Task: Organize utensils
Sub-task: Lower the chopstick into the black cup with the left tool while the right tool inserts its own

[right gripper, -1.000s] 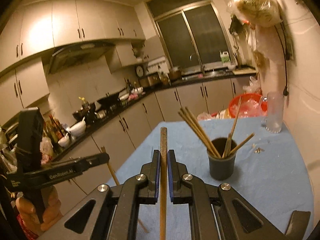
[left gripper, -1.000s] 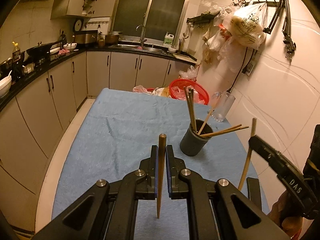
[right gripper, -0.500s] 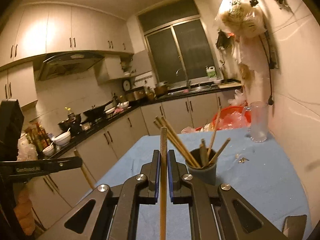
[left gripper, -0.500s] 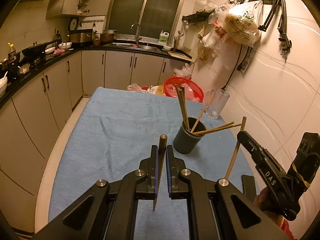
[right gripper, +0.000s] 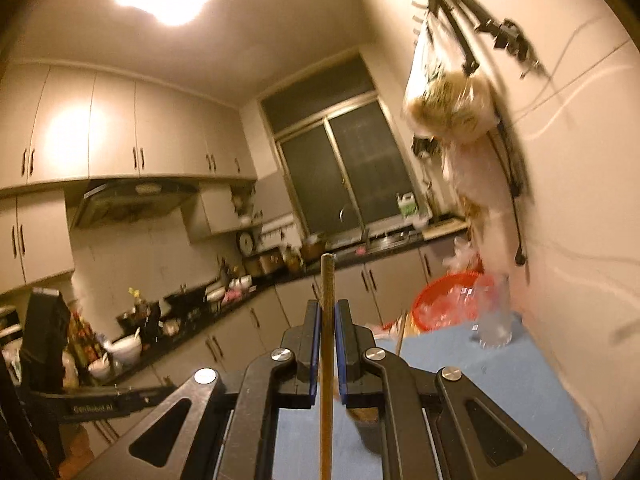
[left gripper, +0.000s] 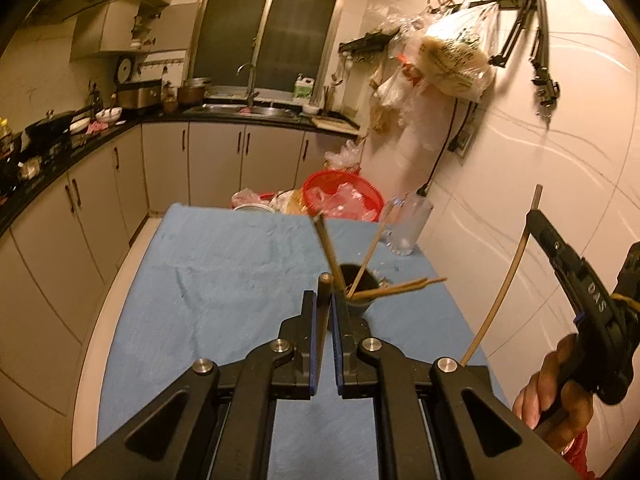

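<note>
My left gripper (left gripper: 324, 312) is shut on a wooden chopstick (left gripper: 322, 320) held upright just in front of a dark cup (left gripper: 357, 292) that holds several chopsticks (left gripper: 394, 286) on the blue cloth table (left gripper: 224, 280). My right gripper (right gripper: 327, 320) is shut on another chopstick (right gripper: 327, 360), raised high and tilted up toward the kitchen. In the left wrist view the right gripper (left gripper: 538, 220) shows at the right with its long chopstick (left gripper: 500, 292) hanging down. The cup is mostly hidden under the right gripper's jaws in the right wrist view.
A clear glass mug (left gripper: 408, 228) and a red basket (left gripper: 340, 198) stand at the table's far end by the wall. Bags (left gripper: 452, 64) hang on wall hooks at the right. Cabinets (left gripper: 80, 208) run along the left.
My left gripper moved forward, close to the cup. My right gripper lifted and tilted upward, so its view now shows wall and ceiling instead of the cup.
</note>
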`<state>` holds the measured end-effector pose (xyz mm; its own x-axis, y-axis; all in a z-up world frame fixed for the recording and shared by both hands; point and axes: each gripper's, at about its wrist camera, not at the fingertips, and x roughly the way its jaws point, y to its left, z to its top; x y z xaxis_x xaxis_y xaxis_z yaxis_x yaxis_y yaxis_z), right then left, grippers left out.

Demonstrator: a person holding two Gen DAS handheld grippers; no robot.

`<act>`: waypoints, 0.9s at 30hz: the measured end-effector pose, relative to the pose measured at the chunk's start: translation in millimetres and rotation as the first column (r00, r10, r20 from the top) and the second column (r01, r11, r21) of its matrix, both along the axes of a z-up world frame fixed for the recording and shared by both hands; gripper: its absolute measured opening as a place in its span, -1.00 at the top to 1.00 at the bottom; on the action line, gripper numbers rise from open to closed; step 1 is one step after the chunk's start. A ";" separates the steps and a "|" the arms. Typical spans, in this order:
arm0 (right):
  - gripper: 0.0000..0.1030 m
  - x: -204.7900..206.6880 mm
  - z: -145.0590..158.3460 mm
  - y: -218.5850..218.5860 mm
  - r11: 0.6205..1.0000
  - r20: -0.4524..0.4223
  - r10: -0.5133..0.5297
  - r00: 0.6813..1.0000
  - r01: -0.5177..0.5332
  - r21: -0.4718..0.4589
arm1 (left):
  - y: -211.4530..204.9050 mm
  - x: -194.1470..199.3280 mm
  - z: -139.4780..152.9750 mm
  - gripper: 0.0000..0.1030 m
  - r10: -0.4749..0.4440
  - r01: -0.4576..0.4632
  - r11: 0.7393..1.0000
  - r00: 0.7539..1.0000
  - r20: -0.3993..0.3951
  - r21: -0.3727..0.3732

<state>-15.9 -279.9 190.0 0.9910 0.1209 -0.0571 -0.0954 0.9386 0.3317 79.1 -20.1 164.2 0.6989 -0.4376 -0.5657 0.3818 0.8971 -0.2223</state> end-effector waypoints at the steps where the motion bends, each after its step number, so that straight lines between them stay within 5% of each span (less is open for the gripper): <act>1: 0.85 1.0 5.6 -5.5 1.000 0.010 -0.010 1.000 0.010 0.006 | -3.0 1.2 6.3 0.86 -0.007 0.007 1.000 1.000 0.007 -0.004; 12: 0.85 49.7 36.8 -60.7 0.997 0.012 -0.053 0.999 0.052 0.058 | -33.9 24.2 51.1 0.86 -0.059 0.061 0.998 0.997 0.059 -0.030; 22: 0.85 122.1 38.1 -90.5 0.997 -0.001 -0.061 0.998 0.061 0.046 | -59.2 73.4 82.4 0.86 -0.055 0.058 0.998 0.994 0.098 -0.034; 27: 0.85 170.4 21.2 -90.8 0.998 -0.031 -0.005 1.000 0.006 0.056 | -76.3 102.6 75.7 0.86 -0.054 0.057 0.998 0.994 0.094 -0.027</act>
